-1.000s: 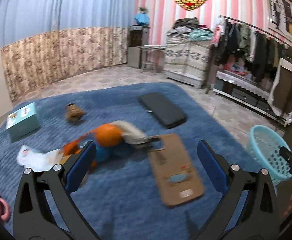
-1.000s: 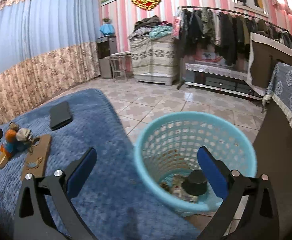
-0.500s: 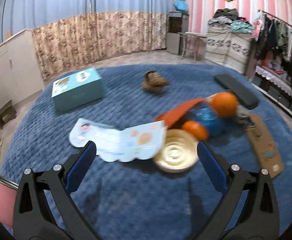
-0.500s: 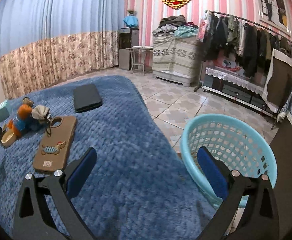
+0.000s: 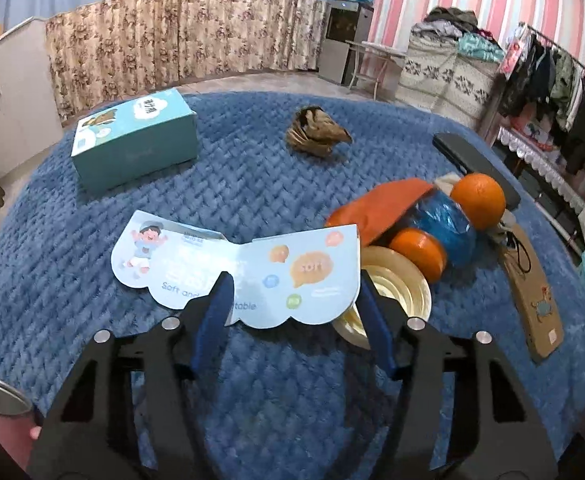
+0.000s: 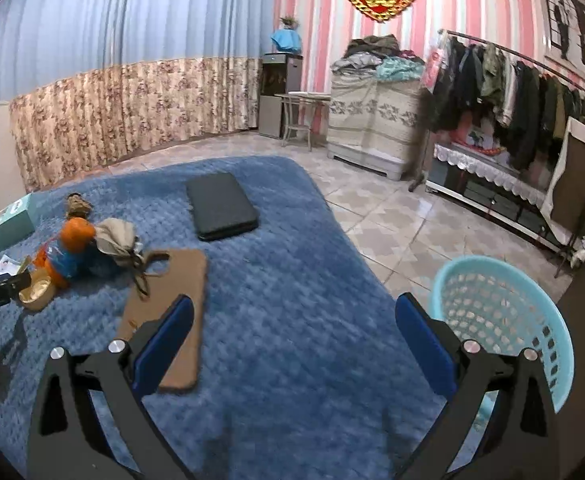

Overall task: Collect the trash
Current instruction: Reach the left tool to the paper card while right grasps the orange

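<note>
One big blue quilted blanket (image 5: 252, 184) carries everything I can see. Off its right edge stands the turquoise basket (image 6: 504, 320), on the tiled floor. My right gripper (image 6: 294, 340) hangs wide apart over bare blanket, gripping nothing. Next in size, the teal box (image 5: 132, 144) sits far left, the black case (image 6: 220, 204) and brown phone case (image 6: 176, 304) to the right. My left gripper (image 5: 296, 316) has narrowed around the near edge of the paper leaflet (image 5: 236, 268) (whether the pads actually pinch it, I cannot tell). Just beside the leaflet lie a gold lid (image 5: 396, 300), orange-and-blue wrappers (image 5: 432, 220), and a brown crumpled scrap (image 5: 316, 132) farther back.
</note>
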Motion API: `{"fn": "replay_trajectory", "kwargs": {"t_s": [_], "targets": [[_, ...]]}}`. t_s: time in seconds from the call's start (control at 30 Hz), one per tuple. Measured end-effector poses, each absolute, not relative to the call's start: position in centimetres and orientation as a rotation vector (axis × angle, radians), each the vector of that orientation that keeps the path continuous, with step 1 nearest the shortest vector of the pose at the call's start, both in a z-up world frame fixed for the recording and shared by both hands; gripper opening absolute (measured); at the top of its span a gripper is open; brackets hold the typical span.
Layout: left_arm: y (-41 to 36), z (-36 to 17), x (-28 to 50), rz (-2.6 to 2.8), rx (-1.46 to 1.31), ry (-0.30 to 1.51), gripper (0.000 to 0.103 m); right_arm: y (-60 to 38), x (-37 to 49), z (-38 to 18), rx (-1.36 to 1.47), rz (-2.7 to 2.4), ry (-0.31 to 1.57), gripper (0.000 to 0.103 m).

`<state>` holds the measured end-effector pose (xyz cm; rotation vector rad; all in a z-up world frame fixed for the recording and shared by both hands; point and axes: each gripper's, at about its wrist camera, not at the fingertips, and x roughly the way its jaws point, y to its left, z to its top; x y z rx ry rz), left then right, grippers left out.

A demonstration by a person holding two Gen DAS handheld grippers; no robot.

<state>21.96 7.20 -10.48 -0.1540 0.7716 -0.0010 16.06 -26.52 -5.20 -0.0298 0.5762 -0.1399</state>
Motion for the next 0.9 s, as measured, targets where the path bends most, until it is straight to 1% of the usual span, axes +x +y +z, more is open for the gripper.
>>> {"fn": "replay_trajectory", "kwargs": {"t_s": [0.07, 0.2, 0.27, 0.4, 0.6, 0.67, 0.73, 0.77, 0.83, 0.87, 0.9], "targets": [[7.7, -10.3, 21.8, 0.005, -0.165, 0.755, 0.06, -25.1, 16.8, -5.1, -0.033, -0.103, 0.581, 0.099], [8.2, -9.8, 21.8, 0.013, -0.124, 0.726, 0.052, -22.5, 18.1, -5.4, -0.023, -0.015, 0.604, 0.098], [8.6, -9.6, 22.0, 0.019, -0.109, 0.71, 0.052, -20.8, 19.1, -5.5, -0.006, 0.044, 0.605, 0.098], [10.5, -10.3, 22.2, 0.024, -0.201, 0.725, 0.052, -17.8, 21.0, -5.5, 0.01, 0.133, 0.607, 0.098], [11.2, -10.7, 22.2, 0.036, -0.249, 0.726, 0.052, -13.3, 23.6, -5.5, -0.044, 0.213, 0.606, 0.097], [11.0, -10.7, 22.1, 0.039, -0.236, 0.726, 0.052, -12.2, 24.2, -5.6, -0.065, 0.235, 0.612, 0.09], [10.9, -10.8, 22.2, 0.041, -0.228, 0.727, 0.052, -11.1, 25.0, -6.0, -0.086, 0.258, 0.632, 0.076], [10.9, -10.8, 22.3, 0.041, -0.228, 0.727, 0.052, -10.7, 25.3, -6.2, -0.091, 0.268, 0.644, 0.072], [10.8, -10.8, 22.3, 0.042, -0.23, 0.728, 0.052, -10.1, 25.9, -6.7, -0.092, 0.303, 0.679, 0.047], [10.9, -10.8, 22.3, 0.042, -0.229, 0.728, 0.052, -9.9, 26.1, -6.9, -0.09, 0.317, 0.687, 0.043], [10.9, -10.8, 22.3, 0.041, -0.229, 0.728, 0.052, -10.0, 26.0, -7.0, -0.085, 0.325, 0.687, 0.042]]}}
